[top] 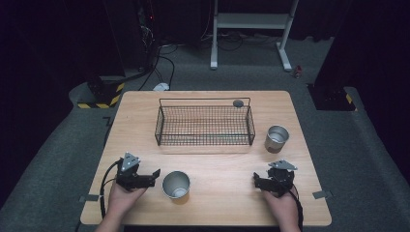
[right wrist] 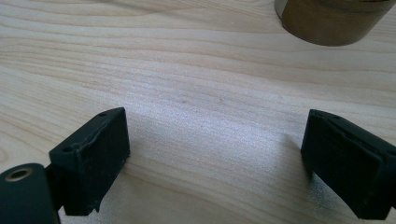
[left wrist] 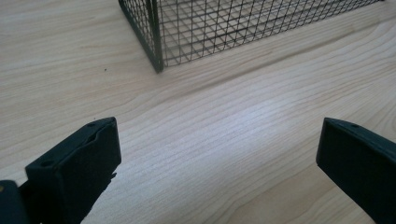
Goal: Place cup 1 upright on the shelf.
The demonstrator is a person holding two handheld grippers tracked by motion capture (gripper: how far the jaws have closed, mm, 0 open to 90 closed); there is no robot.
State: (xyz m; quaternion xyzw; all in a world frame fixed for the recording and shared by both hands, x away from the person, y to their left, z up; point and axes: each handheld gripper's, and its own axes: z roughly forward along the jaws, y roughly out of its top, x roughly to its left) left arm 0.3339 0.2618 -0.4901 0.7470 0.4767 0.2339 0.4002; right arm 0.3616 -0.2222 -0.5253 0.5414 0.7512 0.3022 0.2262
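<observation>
Two metal cups stand on the wooden table (top: 222, 208): one at the front centre (top: 176, 184) with something pale inside, one at the right (top: 276, 138) beside the wire basket (top: 204, 124). My left gripper (top: 153, 177) rests just left of the front cup, its jaws open and apart from it. My right gripper (top: 256, 181) is open near the front right. In the left gripper view the open left gripper (left wrist: 219, 140) holds nothing, with the basket's corner (left wrist: 159, 37) ahead. Bare wood lies between the jaws of the right gripper (right wrist: 217, 128), and a cup's base (right wrist: 327, 21) stands at the upper right.
A small dark round object (top: 238, 103) sits at the basket's back right corner. Beyond the table are a white stand's legs (top: 251, 29), cables and black-and-yellow marked blocks (top: 104, 94) on grey carpet.
</observation>
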